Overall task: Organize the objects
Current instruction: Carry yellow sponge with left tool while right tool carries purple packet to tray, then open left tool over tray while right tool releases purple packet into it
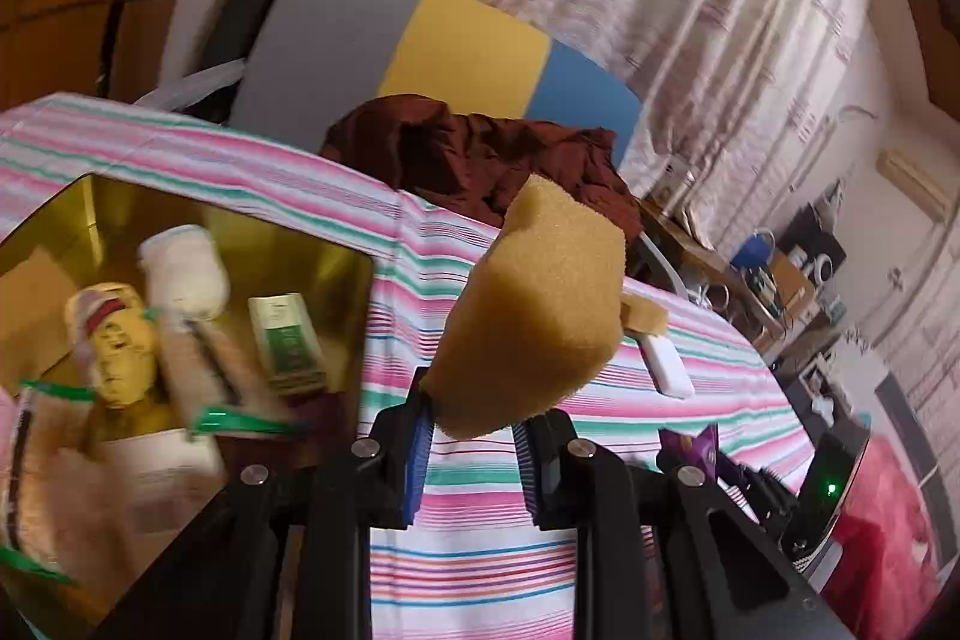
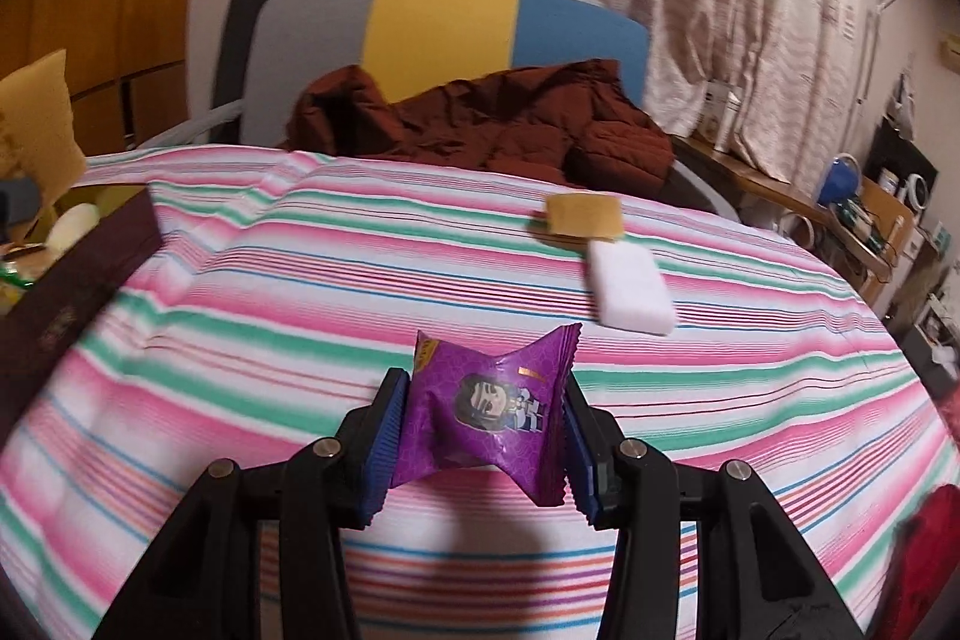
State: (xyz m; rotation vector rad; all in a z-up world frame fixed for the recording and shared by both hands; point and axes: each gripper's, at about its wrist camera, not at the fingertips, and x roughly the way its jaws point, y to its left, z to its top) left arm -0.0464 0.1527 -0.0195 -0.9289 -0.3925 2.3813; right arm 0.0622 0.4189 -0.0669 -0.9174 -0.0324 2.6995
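left claw (image 1: pixel 471 430) clamped on the lower end of a yellow sponge (image 1: pixel 534 304), centre of the left wrist frame, lifted over the striped bench (image 1: pixel 480 550). gold-lined box (image 1: pixel 336 268) at lower left holds packets and a small green carton (image 1: pixel 287 337). right claw (image 2: pixel 477 436) pinches a purple wrapped candy (image 2: pixel 489 412) at lower centre. small yellow sponge (image 2: pixel 585 215) touching white block (image 2: pixel 627 293), right of centre.

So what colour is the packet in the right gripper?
Purple packet, with a cartoon face; clearest in the right wrist view.
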